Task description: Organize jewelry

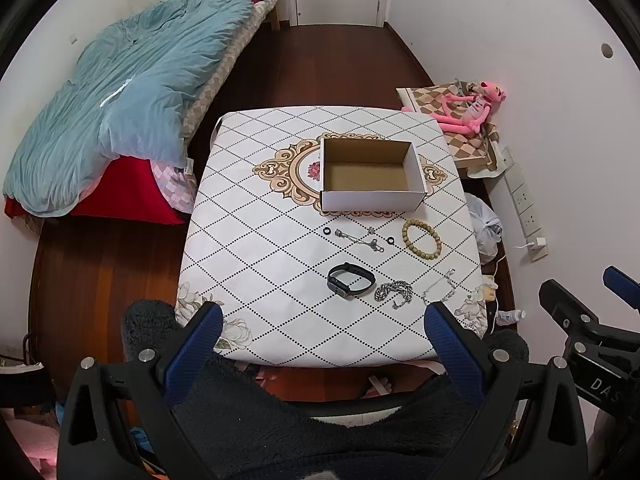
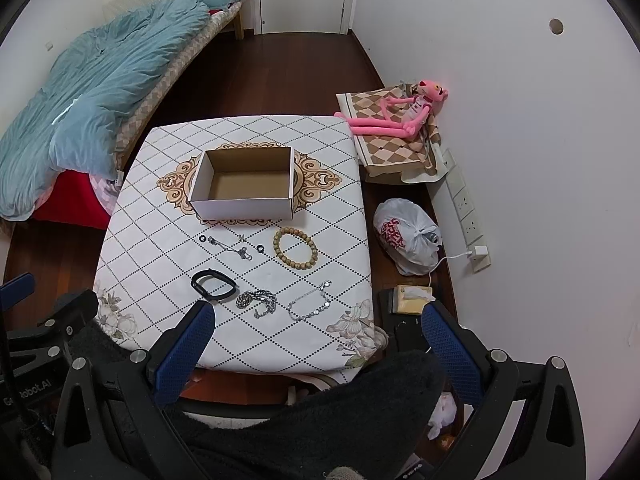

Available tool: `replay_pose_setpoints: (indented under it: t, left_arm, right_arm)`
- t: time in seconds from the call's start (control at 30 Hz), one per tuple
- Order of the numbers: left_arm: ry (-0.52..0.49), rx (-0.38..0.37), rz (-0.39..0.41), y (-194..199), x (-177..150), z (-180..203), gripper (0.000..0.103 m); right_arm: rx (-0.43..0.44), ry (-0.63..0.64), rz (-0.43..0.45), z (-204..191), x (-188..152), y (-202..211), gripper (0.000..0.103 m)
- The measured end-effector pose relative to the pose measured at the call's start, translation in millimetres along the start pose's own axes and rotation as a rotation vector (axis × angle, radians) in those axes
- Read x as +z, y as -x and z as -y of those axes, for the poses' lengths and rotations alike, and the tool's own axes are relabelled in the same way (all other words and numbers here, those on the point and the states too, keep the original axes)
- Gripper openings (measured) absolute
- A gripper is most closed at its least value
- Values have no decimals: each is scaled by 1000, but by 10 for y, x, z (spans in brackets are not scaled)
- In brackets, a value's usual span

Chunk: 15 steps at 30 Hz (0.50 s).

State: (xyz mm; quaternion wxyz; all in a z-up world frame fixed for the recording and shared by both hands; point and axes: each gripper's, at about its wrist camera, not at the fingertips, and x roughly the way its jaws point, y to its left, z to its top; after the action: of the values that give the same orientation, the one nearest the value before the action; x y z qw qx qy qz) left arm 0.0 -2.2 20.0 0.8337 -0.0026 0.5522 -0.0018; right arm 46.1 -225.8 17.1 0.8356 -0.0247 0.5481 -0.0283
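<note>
An open, empty cardboard box stands mid-table. In front of it lie two small black rings, a thin silver chain, a wooden bead bracelet, a black band watch, a thick silver chain and a fine silver bracelet. My left gripper is open and empty above the table's near edge. My right gripper is open and empty, also at the near edge.
The table has a white diamond-patterned cloth. A bed with a blue quilt is to the left. A pink plush toy on a cushion, a plastic bag and wall sockets are to the right.
</note>
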Motion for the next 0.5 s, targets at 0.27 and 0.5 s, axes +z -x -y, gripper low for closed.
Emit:
replay_pose_setpoints:
  t: [0.27,0.5]
  left_arm:
    - [-1,-4,8,31,-10,8,103]
    - [1,-2,8,35,-1,19,103]
  right_arm:
    - [1,-4,4,9,17,12,103]
    - [1,-2,8,25,30,42,103]
